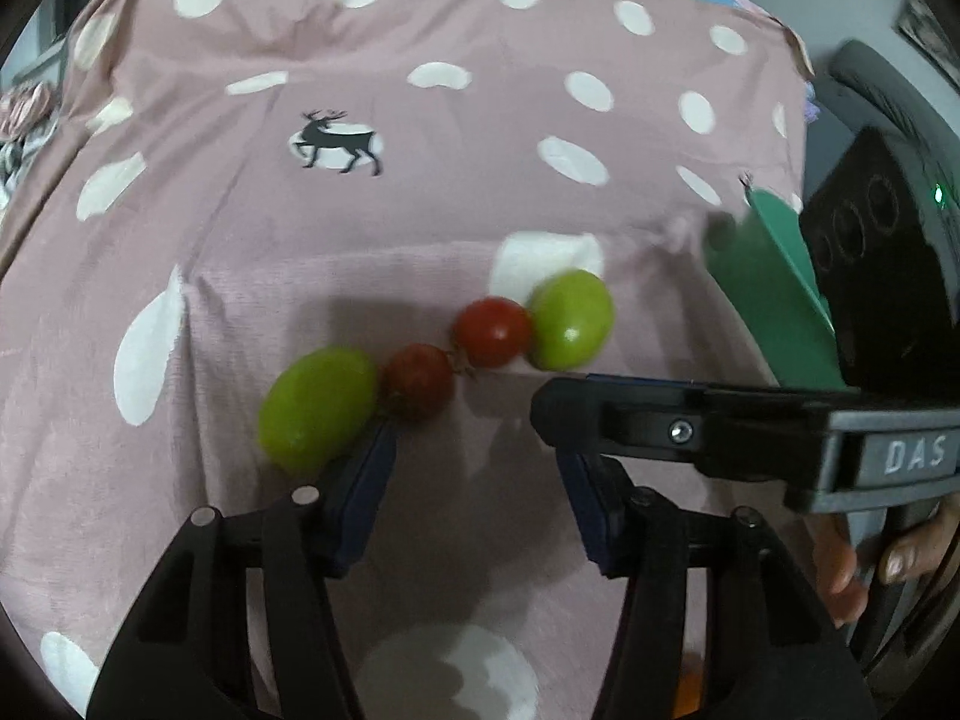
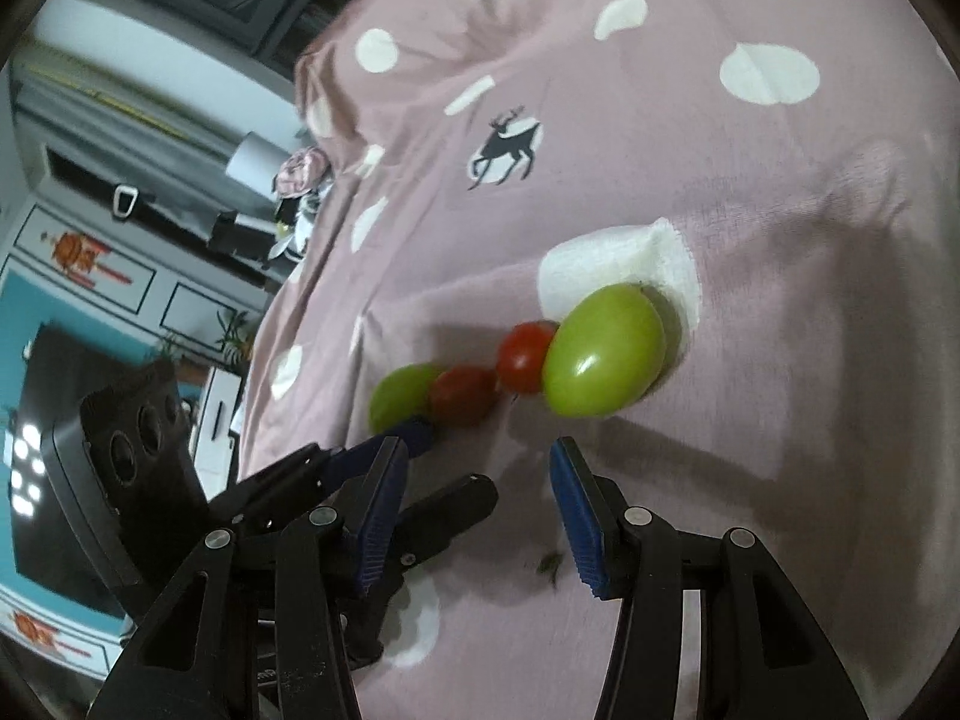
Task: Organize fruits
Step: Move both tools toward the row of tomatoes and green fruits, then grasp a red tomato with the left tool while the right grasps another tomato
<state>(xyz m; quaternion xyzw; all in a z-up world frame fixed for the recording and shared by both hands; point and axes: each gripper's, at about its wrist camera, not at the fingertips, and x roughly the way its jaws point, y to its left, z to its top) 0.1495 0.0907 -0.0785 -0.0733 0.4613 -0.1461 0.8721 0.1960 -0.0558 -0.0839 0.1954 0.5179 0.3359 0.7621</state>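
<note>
Fruit row: four fruits lie in one line on the pink white-dotted cloth [image 1: 420, 228], each touching its neighbour.
Row order, left wrist view: large oval green fruit [image 1: 318, 408], dull red round fruit [image 1: 418, 381], glossy red round fruit [image 1: 492, 331], smaller green oval fruit [image 1: 571, 320].
Row order, right wrist view: far green fruit [image 2: 401, 393], dull red fruit [image 2: 465, 393], glossy red fruit [image 2: 527, 355], near green oval fruit [image 2: 603, 354].
Row position: the smaller green oval fruit lies at the edge of a white cloth patch [image 1: 540, 261]; the line runs diagonally across the cloth, just ahead of both tools.
Left tool [image 1: 474, 480]: jaws spread wide, nothing between them. The tip of its left blue pad [image 1: 372, 468] sits against the large oval green fruit and close under the dull red round fruit.
Right tool [image 2: 474, 504]: jaws spread wide, nothing between them; it hovers short of the row, nearest the near green oval fruit.
Tool relation: the right tool's black finger [image 1: 660, 420] crosses the left wrist view just above the left tool's right pad; the left tool's fingers [image 2: 360, 462] show at the left of the right wrist view, reaching the far green fruit.
Cloth print: a dark deer figure [image 1: 336, 144] beyond the row.
Surroundings: a green flat sheet [image 1: 774, 294] at the cloth's right edge.
</note>
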